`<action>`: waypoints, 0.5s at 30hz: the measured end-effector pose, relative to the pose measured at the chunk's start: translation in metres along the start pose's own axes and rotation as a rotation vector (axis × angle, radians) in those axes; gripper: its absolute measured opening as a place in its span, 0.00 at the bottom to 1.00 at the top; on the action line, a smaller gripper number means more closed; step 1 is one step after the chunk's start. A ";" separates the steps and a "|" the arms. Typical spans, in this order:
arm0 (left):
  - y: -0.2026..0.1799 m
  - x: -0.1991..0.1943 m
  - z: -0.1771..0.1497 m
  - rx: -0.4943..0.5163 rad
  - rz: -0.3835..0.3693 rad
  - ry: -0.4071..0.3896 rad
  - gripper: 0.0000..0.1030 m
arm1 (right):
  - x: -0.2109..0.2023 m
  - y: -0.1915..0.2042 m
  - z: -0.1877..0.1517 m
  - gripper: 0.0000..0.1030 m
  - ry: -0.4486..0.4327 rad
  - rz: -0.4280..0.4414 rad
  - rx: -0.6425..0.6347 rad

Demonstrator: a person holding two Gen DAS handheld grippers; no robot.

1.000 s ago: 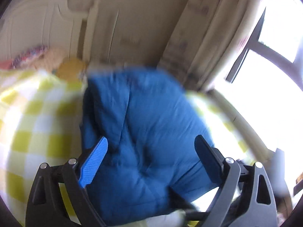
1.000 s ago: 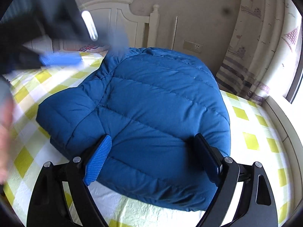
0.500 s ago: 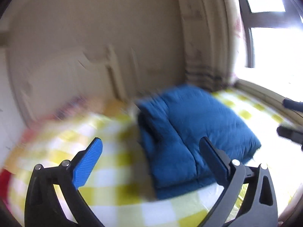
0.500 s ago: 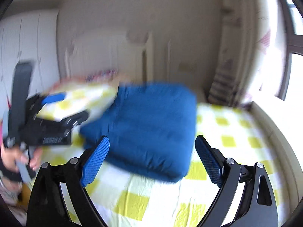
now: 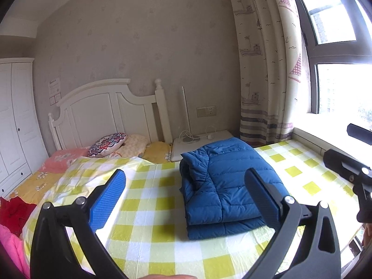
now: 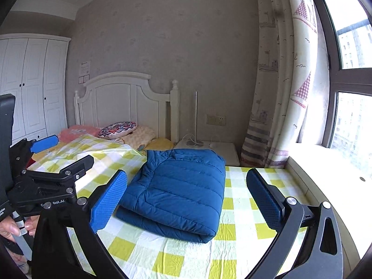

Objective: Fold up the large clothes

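A blue quilted down jacket (image 5: 229,181) lies folded into a thick rectangle on the yellow-and-white checked bedsheet (image 5: 151,211). It also shows in the right wrist view (image 6: 181,190). My left gripper (image 5: 186,200) is open and empty, held back from the jacket above the bed. My right gripper (image 6: 186,200) is open and empty, also well back from the jacket. The left gripper shows at the left of the right wrist view (image 6: 62,151), and part of the right gripper shows at the right edge of the left wrist view (image 5: 348,162).
A white headboard (image 5: 111,114) and several pillows (image 5: 109,140) are at the far end. A white bedside table (image 5: 202,144) stands behind the jacket. Curtain (image 5: 267,69) and window sill (image 6: 325,169) are to the right, a white wardrobe (image 6: 30,86) to the left.
Both grippers have pulled up and away from the jacket, which was close under them a second ago. The jacket now lies folded on the sheet.
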State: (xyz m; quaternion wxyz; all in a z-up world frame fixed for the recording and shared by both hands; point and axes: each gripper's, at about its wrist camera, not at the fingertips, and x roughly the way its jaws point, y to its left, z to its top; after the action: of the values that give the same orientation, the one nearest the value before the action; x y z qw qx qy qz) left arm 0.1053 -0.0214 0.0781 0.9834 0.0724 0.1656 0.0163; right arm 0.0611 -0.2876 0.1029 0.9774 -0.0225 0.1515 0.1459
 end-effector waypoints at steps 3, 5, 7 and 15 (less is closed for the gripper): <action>0.005 0.003 0.006 -0.015 -0.001 0.014 0.98 | 0.004 -0.002 -0.002 0.96 0.011 0.003 0.008; 0.008 0.002 0.010 -0.022 -0.003 0.019 0.98 | 0.003 -0.002 -0.004 0.96 0.019 0.007 0.008; 0.009 0.003 0.011 -0.025 -0.002 0.023 0.98 | 0.004 -0.001 -0.005 0.96 0.025 0.013 0.006; 0.010 0.004 0.011 -0.032 -0.004 0.030 0.98 | 0.010 0.007 -0.010 0.96 0.041 0.032 -0.014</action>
State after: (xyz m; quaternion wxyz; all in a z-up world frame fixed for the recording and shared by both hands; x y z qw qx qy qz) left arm 0.1123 -0.0127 0.0887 0.9819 0.0563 0.1799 0.0180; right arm 0.0652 -0.2791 0.0909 0.9714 -0.0299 0.1709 0.1619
